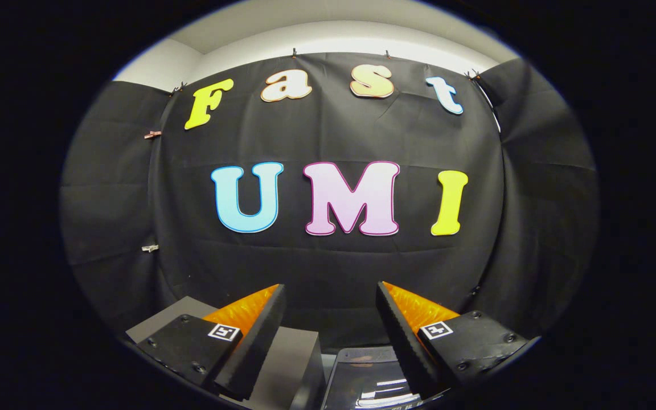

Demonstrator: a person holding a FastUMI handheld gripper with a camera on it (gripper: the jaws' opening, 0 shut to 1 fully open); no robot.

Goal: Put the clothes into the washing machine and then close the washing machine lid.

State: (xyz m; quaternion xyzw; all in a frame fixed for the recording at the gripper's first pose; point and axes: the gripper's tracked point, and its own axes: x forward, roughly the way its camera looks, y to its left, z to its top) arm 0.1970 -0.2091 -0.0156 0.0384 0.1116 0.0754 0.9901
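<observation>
The booth's black cloth wall (333, 142) stands far ahead of me, with further cloth panels folding in at the left and right and a pale wall and ceiling strip (328, 34) above it. A few small clips (152, 135) pin the cloth along its left seam and top edge.

Down near me, just under my fingers, sits a grey box-like block (288, 364), its flat top reaching from the left finger toward the middle. Right of it, touching or nearly so, is a dark glossy panel (370, 376) with light streaks reflected on it; this could be the washing machine's lid, but I cannot tell for certain. I cannot make out any clothes here.

My gripper (331, 302) is held level, aimed at the wall. Its two fingers (259, 336) are spread well apart, with bare cloth wall visible through the gap and nothing pinched between them. Each finger carries a small square marker tag (224, 332) on its outer block.
</observation>
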